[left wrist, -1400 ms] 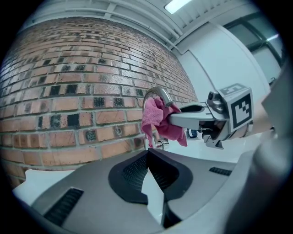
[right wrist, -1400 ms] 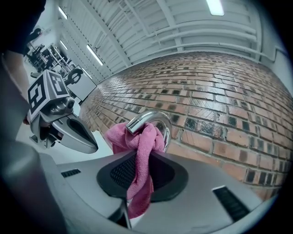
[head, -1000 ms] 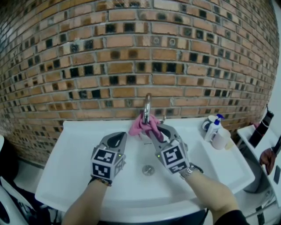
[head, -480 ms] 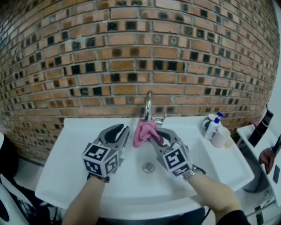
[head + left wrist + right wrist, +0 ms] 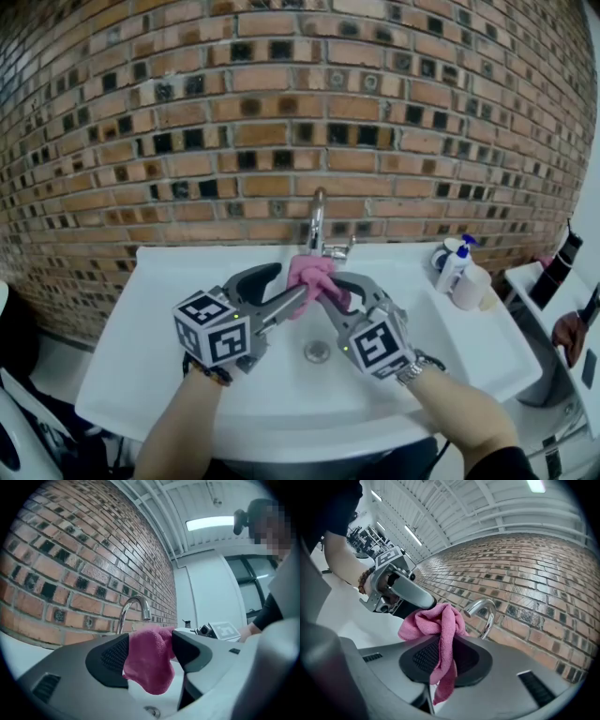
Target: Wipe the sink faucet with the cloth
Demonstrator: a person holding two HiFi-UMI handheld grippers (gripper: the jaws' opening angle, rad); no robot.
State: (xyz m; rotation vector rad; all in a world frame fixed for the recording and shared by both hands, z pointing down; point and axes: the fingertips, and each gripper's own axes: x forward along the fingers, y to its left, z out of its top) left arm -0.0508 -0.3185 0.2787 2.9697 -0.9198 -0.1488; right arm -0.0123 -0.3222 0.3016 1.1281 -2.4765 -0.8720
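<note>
A curved chrome faucet (image 5: 317,221) rises at the back of the white sink (image 5: 141,375). In front of it, over the basin, hangs a pink cloth (image 5: 307,277). My right gripper (image 5: 330,287) is shut on the cloth, and in the right gripper view the cloth (image 5: 440,634) is pinched between the pads with the faucet (image 5: 483,612) behind. My left gripper (image 5: 289,283) comes in from the left. Its jaws have just been opening and now stand wide. The cloth (image 5: 149,660) hangs between them, unclamped, below the faucet (image 5: 134,610).
A white pump bottle with a blue top (image 5: 454,267) and a white cup (image 5: 472,291) stand at the sink's right rear corner. The drain (image 5: 317,352) lies below the grippers. A brick wall (image 5: 281,112) backs the sink. A dark bottle (image 5: 561,267) stands far right.
My left gripper has rolled, moved up and right to the cloth, and opened its jaws round it. My right gripper has drawn the cloth slightly off the faucet base, still gripping it.
</note>
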